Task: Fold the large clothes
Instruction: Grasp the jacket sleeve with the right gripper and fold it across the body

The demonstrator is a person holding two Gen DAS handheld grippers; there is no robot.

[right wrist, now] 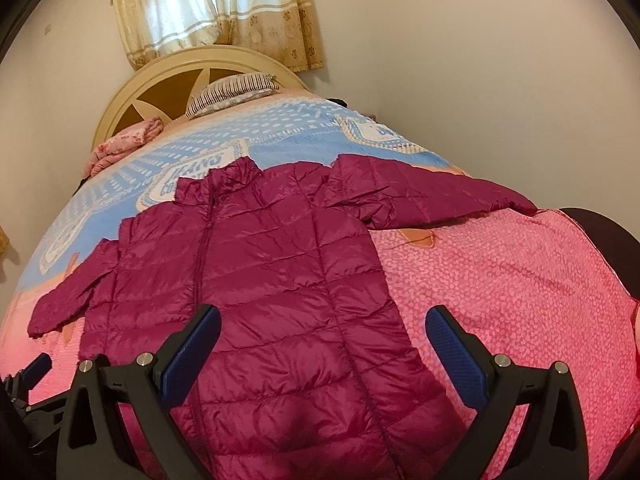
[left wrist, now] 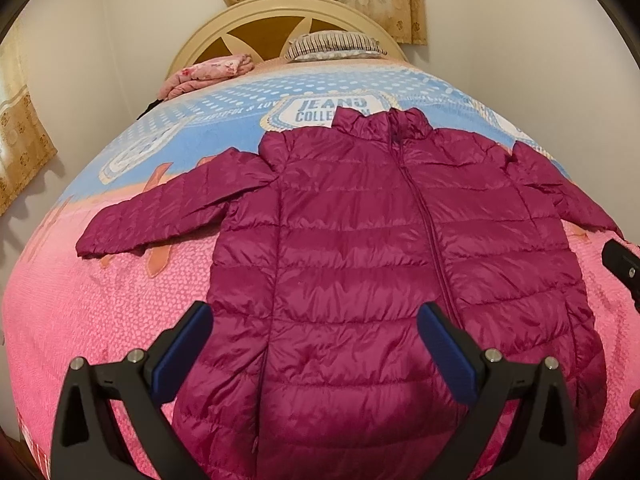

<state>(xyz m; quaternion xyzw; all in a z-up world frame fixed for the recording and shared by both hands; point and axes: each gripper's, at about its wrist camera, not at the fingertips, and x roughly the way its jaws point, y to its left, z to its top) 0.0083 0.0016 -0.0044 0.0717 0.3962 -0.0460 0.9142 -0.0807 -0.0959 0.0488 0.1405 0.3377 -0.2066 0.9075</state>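
Jacket flat on bed, both grippers open above hem

Jacket (left wrist: 360,248) is a magenta quilted puffer, laid front-up on the bed, zipped, collar toward the headboard, both sleeves spread out to the sides. We see it lying on the pink/blue bedspread (left wrist: 100,312), hem end nearest us.

Left wrist view: our left gripper (left wrist: 316,344) hangs over the lower left half of the jacket, jaws wide apart, nothing between the blue pads. This view shows the jacket's left sleeve (left wrist: 160,212) full length, cuff resting on the pink part of the spread. Right sleeve runs off toward the frame edge, where a black bit of the right gripper shows. "JEANS COLLECTION" print on the spread sits just beyond the collar, partly covered.

Right wrist view: our right gripper (right wrist: 324,344) is over the jacket's lower right side, jaws also wide apart and holding nothing; one pad over the quilting, other over bare pink spread. Here we get the right sleeve (right wrist: 432,196) whole, reaching out to the bed's right edge, which the left view cuts off. Tip of the left gripper shows low at the left.

Beyond: striped pillow (left wrist: 336,44) and folded pink floral cloth (left wrist: 204,74) by the cream headboard (left wrist: 224,20); beige curtain (right wrist: 216,8) behind. No containers in either view.
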